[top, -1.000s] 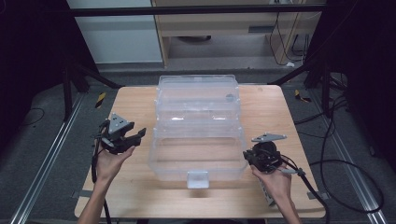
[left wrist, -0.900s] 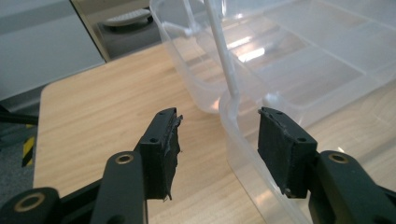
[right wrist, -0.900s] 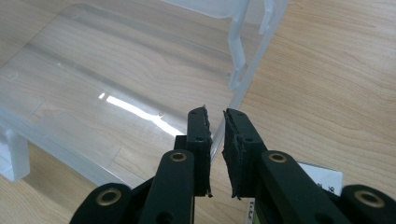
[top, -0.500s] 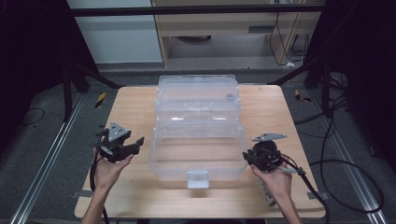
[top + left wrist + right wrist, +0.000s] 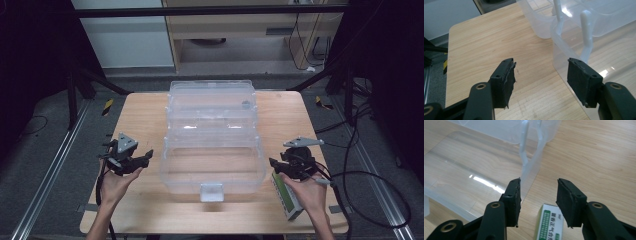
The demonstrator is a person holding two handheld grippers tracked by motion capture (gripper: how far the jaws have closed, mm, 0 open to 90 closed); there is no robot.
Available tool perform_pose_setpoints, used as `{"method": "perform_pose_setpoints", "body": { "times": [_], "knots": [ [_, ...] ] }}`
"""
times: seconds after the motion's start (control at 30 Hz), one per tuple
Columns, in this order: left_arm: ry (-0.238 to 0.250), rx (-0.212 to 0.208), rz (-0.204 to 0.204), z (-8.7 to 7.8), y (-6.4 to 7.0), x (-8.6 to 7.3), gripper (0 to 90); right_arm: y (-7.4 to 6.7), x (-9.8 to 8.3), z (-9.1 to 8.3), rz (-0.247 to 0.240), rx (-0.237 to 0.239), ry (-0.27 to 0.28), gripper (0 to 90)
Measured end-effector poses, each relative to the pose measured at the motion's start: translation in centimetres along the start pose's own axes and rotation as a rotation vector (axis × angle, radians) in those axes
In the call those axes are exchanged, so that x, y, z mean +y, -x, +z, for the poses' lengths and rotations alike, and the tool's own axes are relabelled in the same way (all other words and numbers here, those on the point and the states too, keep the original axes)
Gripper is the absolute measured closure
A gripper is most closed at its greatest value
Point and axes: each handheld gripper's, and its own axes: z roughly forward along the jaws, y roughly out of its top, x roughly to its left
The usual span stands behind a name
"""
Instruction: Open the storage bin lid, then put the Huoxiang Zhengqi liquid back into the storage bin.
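From above, the clear plastic box (image 5: 212, 145) sits mid-worktop (image 5: 145, 107), lid open toward twelve o'clock; the left tool (image 5: 134, 159) at nine and the right tool (image 5: 285, 166) at three have just been opening, both empty; along the left tool, its pads (image 5: 505, 77) flank bare wood beside the box's thin, slippery wall; along the right tool, a green-printed carton (image 5: 549, 222) lies below; light and flexible, the box is best gripped at both side rims.

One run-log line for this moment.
left tongs: opening, empty | right tongs: opening, empty | clear box: open, between tongs | green-white box: beside right hand
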Motion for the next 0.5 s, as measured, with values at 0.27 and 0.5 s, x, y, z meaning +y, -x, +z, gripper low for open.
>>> {"method": "perform_pose_setpoints", "body": {
  "times": [0.27, 0.5],
  "knots": [
    [-0.014, 0.003, -0.009, 0.1, -0.3, -0.2, 37.4, 1.0, 0.1, -1.5, 0.011, -0.017, -0.003, 44.8],
    [-0.036, 0.009, -0.007, 0.3, -0.5, -0.4, 36.9, 1.6, 0.2, -2.2, 0.018, -0.016, -0.010, 40.0]
  ]
}}
